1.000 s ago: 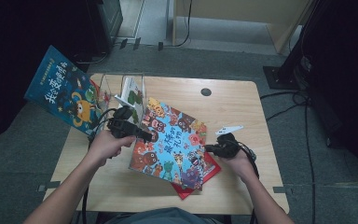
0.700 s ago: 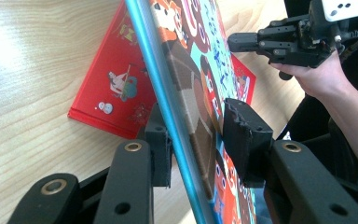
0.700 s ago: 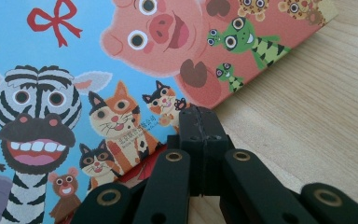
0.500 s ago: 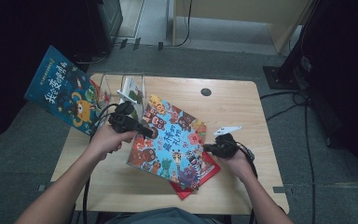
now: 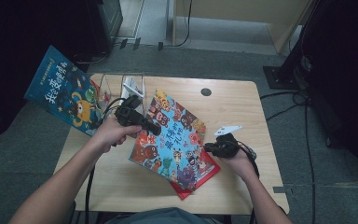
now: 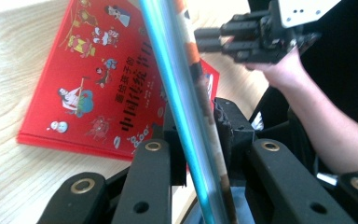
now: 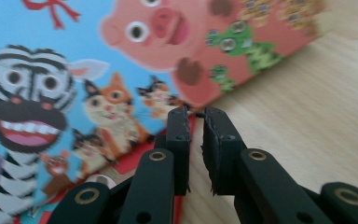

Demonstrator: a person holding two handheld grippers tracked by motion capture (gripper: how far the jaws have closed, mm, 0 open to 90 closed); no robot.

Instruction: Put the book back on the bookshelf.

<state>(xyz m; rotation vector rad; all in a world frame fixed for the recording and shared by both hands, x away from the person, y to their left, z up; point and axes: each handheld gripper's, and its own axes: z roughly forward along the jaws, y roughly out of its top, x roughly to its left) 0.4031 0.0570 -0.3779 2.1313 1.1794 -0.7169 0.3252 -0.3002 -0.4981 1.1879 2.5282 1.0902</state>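
dark blue book (image 5: 64, 95): far left, upright and tilted at the table's left edge, beside the clear stand; we take it as already shelved.
clear book stand (image 5: 121, 88): back-left on the wooden table (image 5: 242, 112), thin white item in it, room left for more.
left gripper (image 5: 144, 125): jaws have just been closing, now clamped on the left edge of the animal picture book; the left gripper view has that teal edge (image 6: 182, 107) running up between the pads.
animal picture book (image 5: 171, 135): mid-table, left side raised off the surface, right side down over the red book. Long axis runs from far-left to near-right corner of the table, top end aimed toward the stand, cover facing up and right.
red book (image 6: 98, 79): flat on the table under the animal book, untouched.
right gripper (image 5: 209, 148): jaws have just been opening, a narrow gap, nothing between them in the right gripper view (image 7: 196, 126); tips just beside the book's right edge, probably just let go.
progress: we judge about a third done; animal book lifted but not yet stood in the stand, red book still to go.
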